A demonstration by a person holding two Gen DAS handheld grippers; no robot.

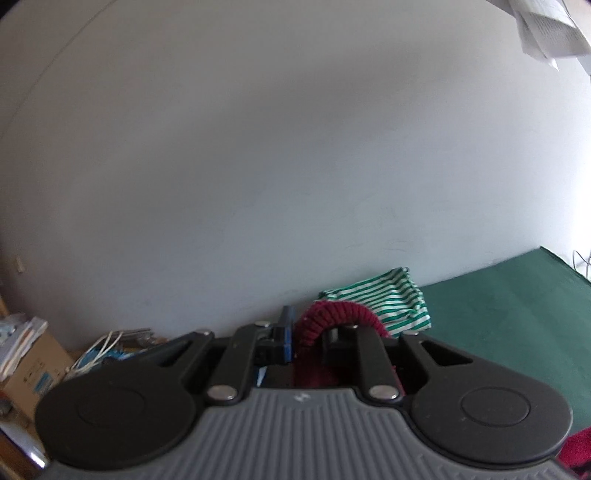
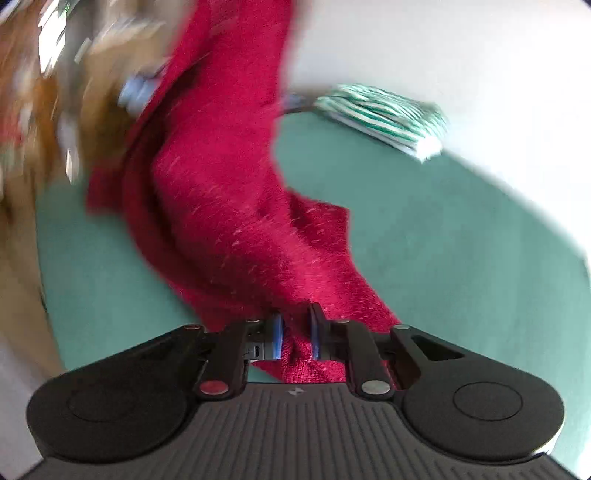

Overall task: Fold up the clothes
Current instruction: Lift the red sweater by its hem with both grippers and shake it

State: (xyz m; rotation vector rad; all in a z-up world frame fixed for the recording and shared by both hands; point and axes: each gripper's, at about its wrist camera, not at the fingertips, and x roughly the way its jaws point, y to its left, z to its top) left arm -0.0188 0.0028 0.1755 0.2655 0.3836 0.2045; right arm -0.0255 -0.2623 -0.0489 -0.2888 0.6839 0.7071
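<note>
A red knitted garment (image 2: 229,192) stretches from the upper left of the right wrist view down to my right gripper (image 2: 296,334), whose blue-padded jaws are shut on a bunch of its fabric. The garment sags onto the green table (image 2: 443,240). In the left wrist view my left gripper (image 1: 303,341) is shut on the ribbed dark red edge of the garment (image 1: 332,314), which arches over the right finger. More red fabric (image 1: 580,446) shows at the lower right corner. A folded green-and-white striped shirt (image 1: 388,295) (image 2: 384,114) lies at the table's far edge by the wall.
A pale wall (image 1: 295,147) fills most of the left wrist view. Cardboard boxes with papers and white cables (image 1: 33,362) stand at the lower left. White paper (image 1: 546,26) hangs at the top right. Blurred brown clutter (image 2: 55,92) sits beyond the table's left end.
</note>
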